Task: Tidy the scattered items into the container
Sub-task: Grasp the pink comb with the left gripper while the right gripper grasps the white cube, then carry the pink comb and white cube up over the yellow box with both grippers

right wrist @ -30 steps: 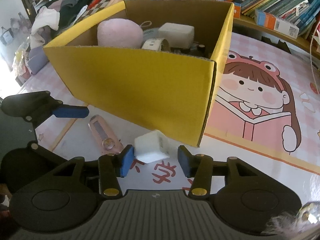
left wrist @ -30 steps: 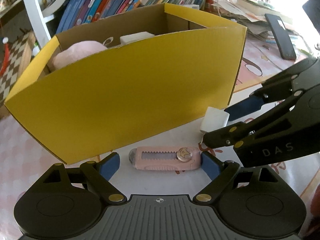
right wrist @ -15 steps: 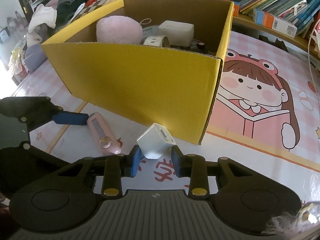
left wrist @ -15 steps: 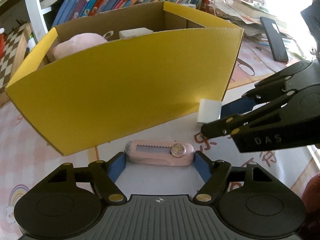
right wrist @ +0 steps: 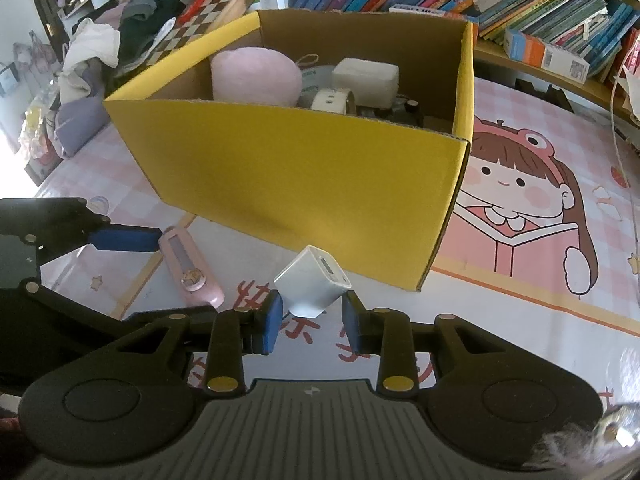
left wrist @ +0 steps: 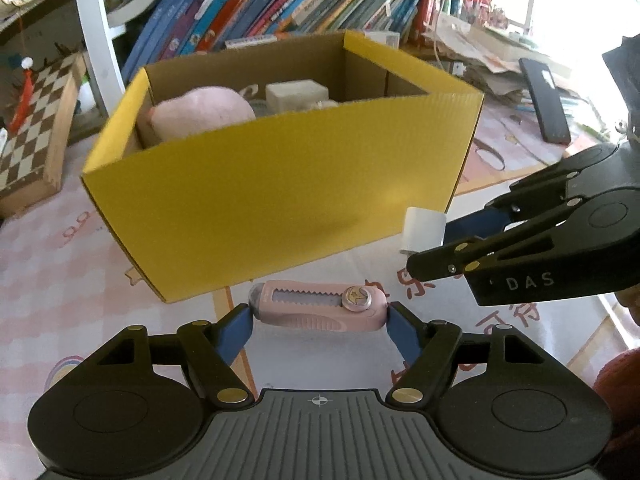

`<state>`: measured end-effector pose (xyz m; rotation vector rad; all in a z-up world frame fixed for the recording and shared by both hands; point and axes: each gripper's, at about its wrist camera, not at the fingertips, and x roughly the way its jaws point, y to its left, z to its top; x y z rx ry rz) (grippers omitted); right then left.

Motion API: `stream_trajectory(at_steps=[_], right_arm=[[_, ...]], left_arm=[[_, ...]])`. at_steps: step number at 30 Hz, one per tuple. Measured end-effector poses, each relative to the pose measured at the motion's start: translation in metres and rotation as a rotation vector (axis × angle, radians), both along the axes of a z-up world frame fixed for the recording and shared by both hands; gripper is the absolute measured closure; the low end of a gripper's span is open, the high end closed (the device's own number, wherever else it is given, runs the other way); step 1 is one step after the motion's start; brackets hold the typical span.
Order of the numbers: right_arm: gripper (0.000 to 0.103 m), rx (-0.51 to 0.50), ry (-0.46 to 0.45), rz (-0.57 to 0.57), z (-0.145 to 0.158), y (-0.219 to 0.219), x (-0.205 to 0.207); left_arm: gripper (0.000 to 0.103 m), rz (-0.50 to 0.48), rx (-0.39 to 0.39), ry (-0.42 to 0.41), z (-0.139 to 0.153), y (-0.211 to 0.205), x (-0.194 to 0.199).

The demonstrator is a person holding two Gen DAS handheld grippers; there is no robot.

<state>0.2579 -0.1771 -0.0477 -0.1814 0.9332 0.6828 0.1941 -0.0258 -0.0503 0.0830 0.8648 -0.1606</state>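
2 tools in view, each clamped on 1 item. Left tool (left wrist: 319, 322): blue pads pressed against both ends of pink box cutter (left wrist: 318, 307), held crosswise, lifted clear of desk (left wrist: 48, 264), just in front of near wall of yellow box (left wrist: 272, 196). Right tool (right wrist: 311, 322): pads closed on white charger cube (right wrist: 313, 287), cube tilted on 1 corner, port face turned up and right, raised off patterned desk surface, near right front corner of box. Box open at top, standing on desk behind both tools. Inside box: pink plush ball (right wrist: 256, 76) at left, white block (right wrist: 366, 80) at right, small white plug (right wrist: 329, 100) in front of block, further dark items at right too small to identify. Cartoon girl print (right wrist: 516, 196) on desk cover right of box. Rows of books (left wrist: 256, 12) on shelf behind box. Chessboard (left wrist: 30, 120) at far left. Black phone (left wrist: 545, 100) on paper pile at right.
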Motion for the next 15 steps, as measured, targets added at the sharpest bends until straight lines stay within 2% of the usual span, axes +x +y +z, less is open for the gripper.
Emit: stream_trajectory(at_steps=[13,15], right_arm=[[0.076,0.121,-0.074,-0.019,0.046,-0.010,-0.029],[0.081,0.141,-0.080,-0.025,0.052,-0.013,-0.031]], left_arm=[[0.029,-0.025,-0.048,-0.153,0.055,0.005,-0.022],[0.029,-0.020,-0.058,-0.176,0.063,0.007,-0.025]])
